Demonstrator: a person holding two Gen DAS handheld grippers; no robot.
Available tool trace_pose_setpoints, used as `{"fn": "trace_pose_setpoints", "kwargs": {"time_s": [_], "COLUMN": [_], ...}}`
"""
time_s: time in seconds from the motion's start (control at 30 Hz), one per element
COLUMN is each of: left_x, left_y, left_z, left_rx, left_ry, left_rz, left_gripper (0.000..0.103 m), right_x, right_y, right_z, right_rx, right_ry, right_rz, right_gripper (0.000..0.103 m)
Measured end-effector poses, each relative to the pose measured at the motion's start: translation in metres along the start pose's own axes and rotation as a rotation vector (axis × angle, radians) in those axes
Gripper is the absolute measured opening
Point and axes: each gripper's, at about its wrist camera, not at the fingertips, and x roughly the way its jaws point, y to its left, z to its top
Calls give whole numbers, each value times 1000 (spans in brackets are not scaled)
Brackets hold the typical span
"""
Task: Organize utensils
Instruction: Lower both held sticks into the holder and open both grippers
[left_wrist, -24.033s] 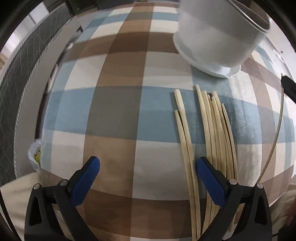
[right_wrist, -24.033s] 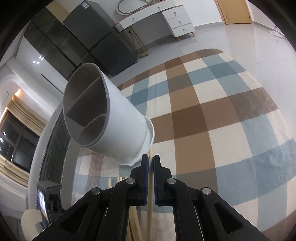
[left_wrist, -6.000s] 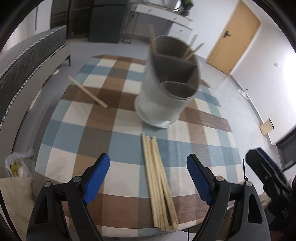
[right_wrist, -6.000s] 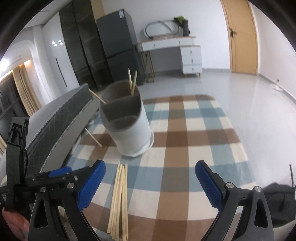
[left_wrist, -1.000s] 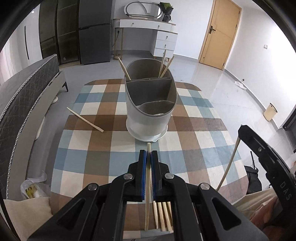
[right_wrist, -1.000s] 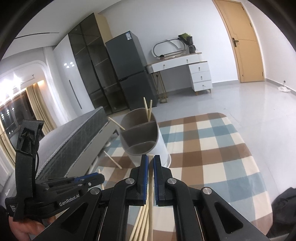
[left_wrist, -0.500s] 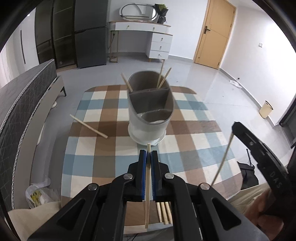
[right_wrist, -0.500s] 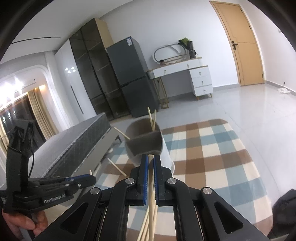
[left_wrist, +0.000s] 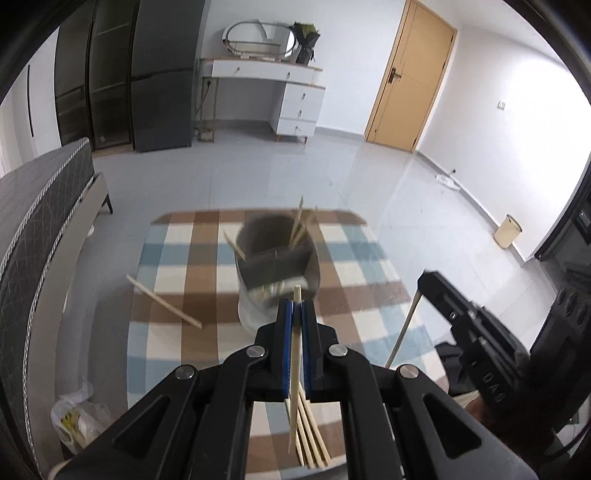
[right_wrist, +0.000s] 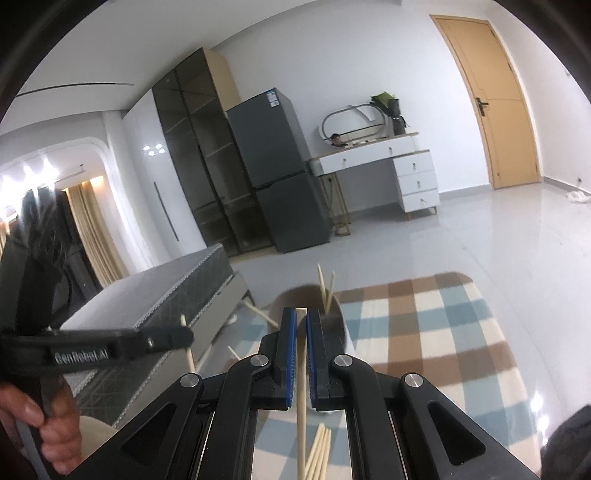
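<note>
Bamboo sticks: pale chopsticks are the utensils here, spread over several places.
Left gripper: its blue pads are pressed together on one chopstick, which runs up between them and pokes out just past the tips.
Right gripper: pinching a second chopstick between its blue pads, the stick's end flush with the fingertips.
Right gripper in the left view: seen at the right edge, with its thin pale stick slanting down from it.
Left gripper in the right view: seen from the side at the left edge, a hand wrapped round its handle, a short stick crossing its tip.
Holder: a grey, partitioned utensil pot standing on the table, blurred; a few chopsticks lean out of its far compartments.
Tablecloth: checked in brown, blue and cream.
Loose pile: several chopsticks lie together near the table's close edge, below the left gripper.
Stray stick: one chopstick lies alone, slanted, left of the holder and apart from it.
</note>
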Motion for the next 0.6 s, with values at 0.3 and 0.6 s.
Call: {"fn": "trace_pose_setpoints", "kwargs": {"time_s": [0.3,0.6], "left_x": [-9,-8], "left_y": [15,38], "left_z": [66,121], "left_rx": [-43,-84], "left_ry": [-90,-222], "left_rz": [-58,-63], "left_gripper": [0,0], "right_x": [29,74], "right_y": [11,33], "right_z": [66,110], "right_rx": [-62,-143], "right_ry": [-88,-203], "right_rz": [31,61], "right_gripper": [5,5]}}
